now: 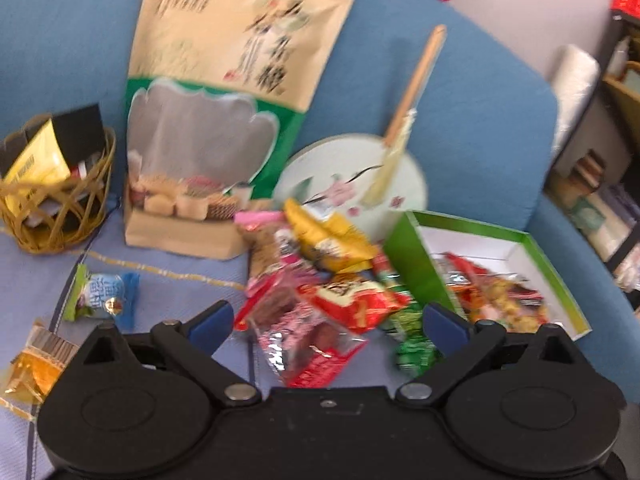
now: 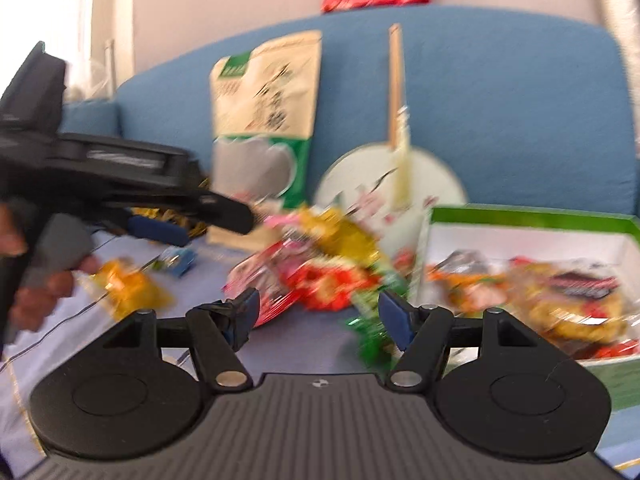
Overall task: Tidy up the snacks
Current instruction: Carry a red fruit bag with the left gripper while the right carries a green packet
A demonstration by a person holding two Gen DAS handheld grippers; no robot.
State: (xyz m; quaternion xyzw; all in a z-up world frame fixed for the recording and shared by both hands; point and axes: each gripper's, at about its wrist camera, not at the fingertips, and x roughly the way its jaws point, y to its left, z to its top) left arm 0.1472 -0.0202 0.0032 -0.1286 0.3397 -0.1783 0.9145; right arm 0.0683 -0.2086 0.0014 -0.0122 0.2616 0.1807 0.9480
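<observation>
A heap of small snack packets [image 1: 320,280] [image 2: 324,268] lies on a pale blue cloth on a blue sofa seat. Right of it stands a green-rimmed box [image 1: 496,236] [image 2: 532,216] holding more packets. A woven basket [image 1: 52,208] with a yellow packet sits at far left. My left gripper [image 1: 326,318] hovers wide open just short of the heap, nothing between its fingers. My right gripper [image 2: 318,312] is also wide open and empty, near the heap's front edge. In the right wrist view the left gripper [image 2: 192,216] shows at left, held by a hand [image 2: 44,284].
A tall tan and green snack bag [image 1: 224,112] [image 2: 268,120] leans on the backrest beside a round fan [image 1: 352,184] [image 2: 392,184] with a wooden handle. Loose sweets lie at left: a blue-green one [image 1: 102,294] and an orange one [image 1: 36,368] [image 2: 128,284]. Shelves [image 1: 600,184] stand at right.
</observation>
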